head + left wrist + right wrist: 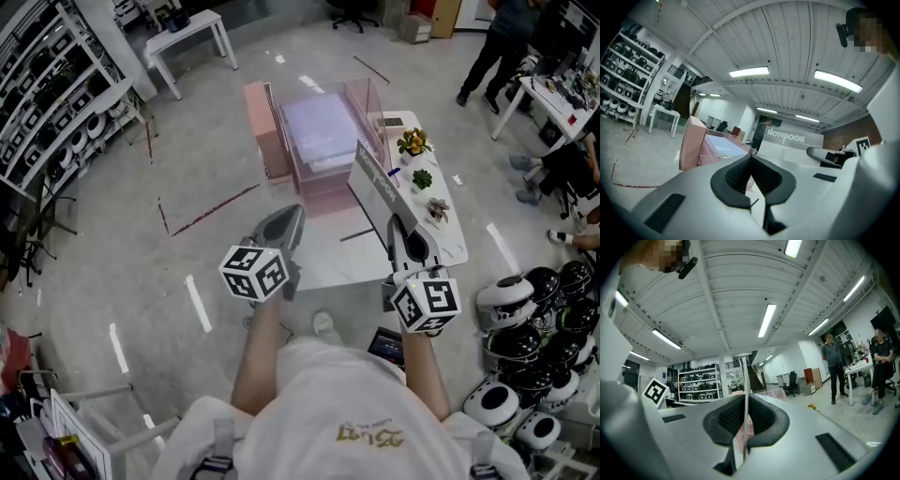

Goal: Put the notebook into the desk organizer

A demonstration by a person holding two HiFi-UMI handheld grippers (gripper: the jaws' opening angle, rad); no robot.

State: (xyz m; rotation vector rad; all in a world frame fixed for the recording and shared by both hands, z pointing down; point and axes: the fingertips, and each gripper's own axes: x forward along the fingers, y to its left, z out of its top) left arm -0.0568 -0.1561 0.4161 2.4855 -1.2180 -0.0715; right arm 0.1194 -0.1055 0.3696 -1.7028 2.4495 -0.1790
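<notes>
right gripper (745, 414) clamped on edge of upright notebook (375, 184), left gripper (750, 164) jaws together with nothing between, pink desk organizer (281, 141) just ahead on white table (349, 264)

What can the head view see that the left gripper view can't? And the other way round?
Only the head view: three little plants on the white table.
Only the left gripper view: the long ceiling lights, and a clear look at the left tool, its jaws shut with nothing between them.
Both: the pink organizer, and the grey notebook pinched in the right tool.
</notes>
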